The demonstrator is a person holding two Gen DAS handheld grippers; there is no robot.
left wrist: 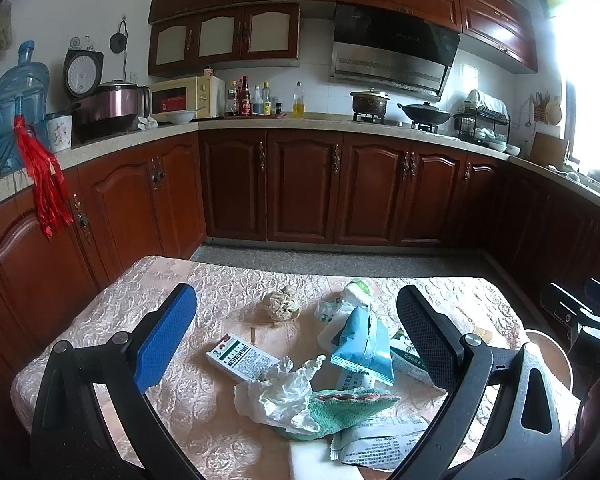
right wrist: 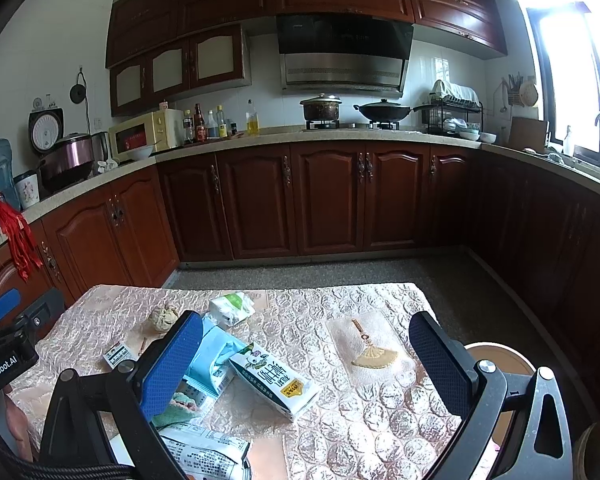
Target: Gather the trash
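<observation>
Both grippers are hovering above the table [right wrist: 380, 420], jaws spread wide and holding nothing. The left gripper [left wrist: 296, 340] is looking down on the trash heaped at lower centre: a crumpled white plastic bag [left wrist: 280, 396], a green knitted cloth [left wrist: 352, 404], a blue packet [left wrist: 364, 348], a small printed box [left wrist: 240, 358] and a brownish paper ball [left wrist: 281, 305]. Only the right gripper [right wrist: 306, 356] is showing the milk carton [right wrist: 274, 378] lying whole at mid-frame, and a fan-shaped pendant [right wrist: 374, 354] to its right, well apart from the trash.
</observation>
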